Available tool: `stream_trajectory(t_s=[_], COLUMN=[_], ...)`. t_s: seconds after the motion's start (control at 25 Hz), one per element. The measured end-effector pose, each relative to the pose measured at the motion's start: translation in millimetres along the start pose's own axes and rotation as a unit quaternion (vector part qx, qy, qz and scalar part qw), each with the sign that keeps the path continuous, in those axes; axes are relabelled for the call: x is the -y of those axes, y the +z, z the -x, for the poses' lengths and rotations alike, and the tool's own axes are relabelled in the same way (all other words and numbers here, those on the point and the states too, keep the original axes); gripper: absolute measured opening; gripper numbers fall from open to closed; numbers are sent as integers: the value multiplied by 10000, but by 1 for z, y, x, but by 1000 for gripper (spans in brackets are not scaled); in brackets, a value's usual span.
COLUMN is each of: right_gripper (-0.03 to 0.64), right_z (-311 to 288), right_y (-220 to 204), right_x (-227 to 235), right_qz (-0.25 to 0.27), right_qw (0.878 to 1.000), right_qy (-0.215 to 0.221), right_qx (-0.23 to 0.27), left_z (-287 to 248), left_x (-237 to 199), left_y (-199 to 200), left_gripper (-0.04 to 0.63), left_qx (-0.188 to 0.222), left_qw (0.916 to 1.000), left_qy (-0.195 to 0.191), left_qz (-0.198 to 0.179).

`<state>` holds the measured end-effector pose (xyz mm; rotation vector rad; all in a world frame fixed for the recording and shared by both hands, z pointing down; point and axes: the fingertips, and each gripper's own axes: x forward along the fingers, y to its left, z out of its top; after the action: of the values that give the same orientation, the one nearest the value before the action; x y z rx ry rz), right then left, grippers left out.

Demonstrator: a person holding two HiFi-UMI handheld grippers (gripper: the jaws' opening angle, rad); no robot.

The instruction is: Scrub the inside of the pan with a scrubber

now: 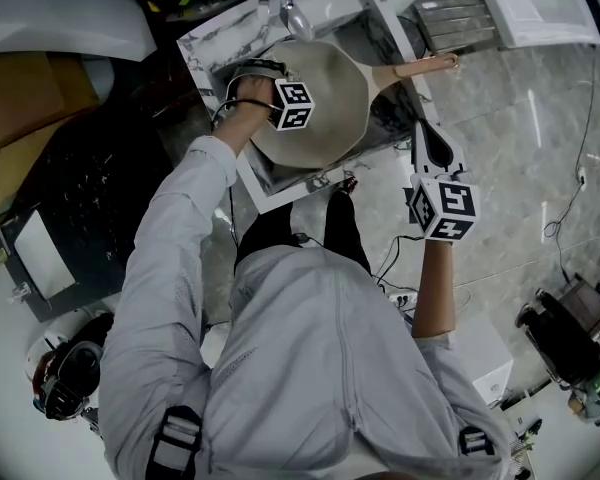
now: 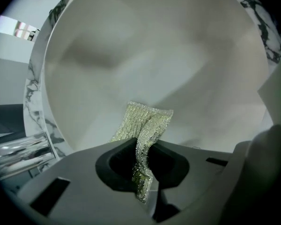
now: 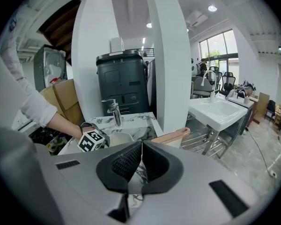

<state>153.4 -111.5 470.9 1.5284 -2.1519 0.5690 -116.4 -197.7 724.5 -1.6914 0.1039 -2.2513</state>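
Observation:
A pale round pan (image 1: 332, 88) with a tan handle (image 1: 426, 66) rests on the marble counter (image 1: 212, 43). My left gripper (image 1: 278, 102) hangs over the pan's left side, shut on a glittery mesh scrubber (image 2: 146, 123). The scrubber's free end lies against the pan's inner floor (image 2: 154, 55), beyond the left gripper (image 2: 143, 159). To the right of the pan, off the counter, my right gripper (image 1: 426, 130) is shut with nothing in it. In its own view the right gripper (image 3: 140, 150) points at the handle (image 3: 174, 136) from a short way off.
A chrome faucet (image 1: 283, 6) stands at the counter's far edge, just behind the pan. A white basin (image 3: 221, 111) on a metal frame is to the right. A black machine (image 3: 122, 78) and cardboard boxes (image 3: 65, 100) stand behind the counter. Cables (image 1: 570, 208) lie on the floor.

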Motion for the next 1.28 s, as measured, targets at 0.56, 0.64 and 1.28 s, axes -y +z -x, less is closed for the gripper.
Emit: stream_trajectory(t_s=[0.56, 0.64, 1.28], right_gripper=[35, 35, 35], right_z=[3, 2, 6], right_y=[-13, -16, -22], right_x=[12, 12, 25], right_qz=[-144, -153, -237], right_qw=[9998, 9998, 9995], right_qy=[-93, -91, -163], right_qx=[-85, -101, -125], left_z=[14, 15, 37], left_x=[-42, -43, -40], left_y=[35, 44, 119], left_gripper=[60, 60, 60], left_qx=[804, 1042, 3231], left_qw=[9936, 9899, 8854], left_qy=[546, 475, -1239], left_qz=[580, 836, 3102])
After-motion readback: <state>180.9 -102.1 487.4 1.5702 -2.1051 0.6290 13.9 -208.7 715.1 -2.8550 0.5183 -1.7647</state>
